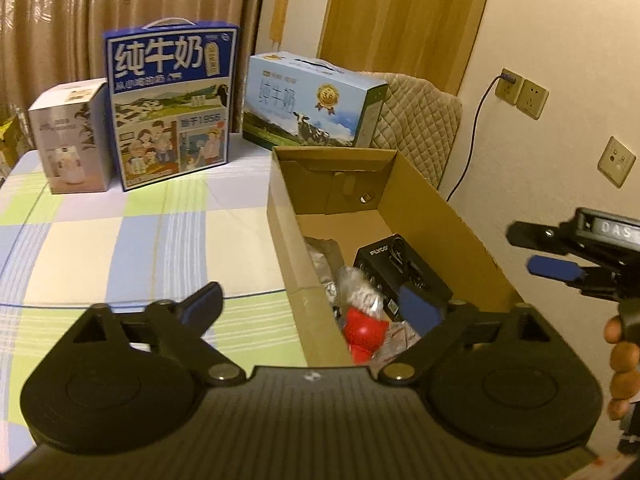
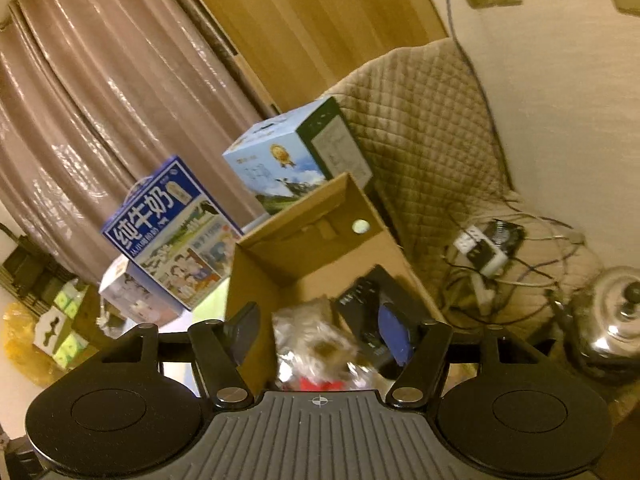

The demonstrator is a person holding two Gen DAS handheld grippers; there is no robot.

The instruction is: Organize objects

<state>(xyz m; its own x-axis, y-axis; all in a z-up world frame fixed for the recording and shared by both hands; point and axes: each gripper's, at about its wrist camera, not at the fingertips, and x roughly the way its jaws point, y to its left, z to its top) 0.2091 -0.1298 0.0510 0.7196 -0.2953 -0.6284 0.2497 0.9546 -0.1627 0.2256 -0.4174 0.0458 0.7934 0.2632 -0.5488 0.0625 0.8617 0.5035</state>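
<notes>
Cardboard box (image 1: 432, 200) sits open at the table's right edge, near the wall; the near end already holds a black carton (image 1: 394, 268), a crinkly foil bag (image 1: 360, 292) and a red piece (image 1: 366, 334), far end bare. Left gripper (image 1: 316, 308) hovers above the box's near-left wall, jaws wide apart, nothing between them. Right gripper (image 2: 320, 330) over the box's near end, also spread and empty; its view is blurred, so contact with the bag cannot be told.

Risks, as judgement: both tongs crowd the same corner, so they could knock each other or shove the thin box wall and slide the box off the table's right edge. Foil bag looks slippery and soft, a pinch may skid or crush it. Blue milk carton (image 1: 172, 108), pale milk carton (image 1: 308, 100) and white box (image 1: 74, 136) stand at the far edge, well apart from the action
</notes>
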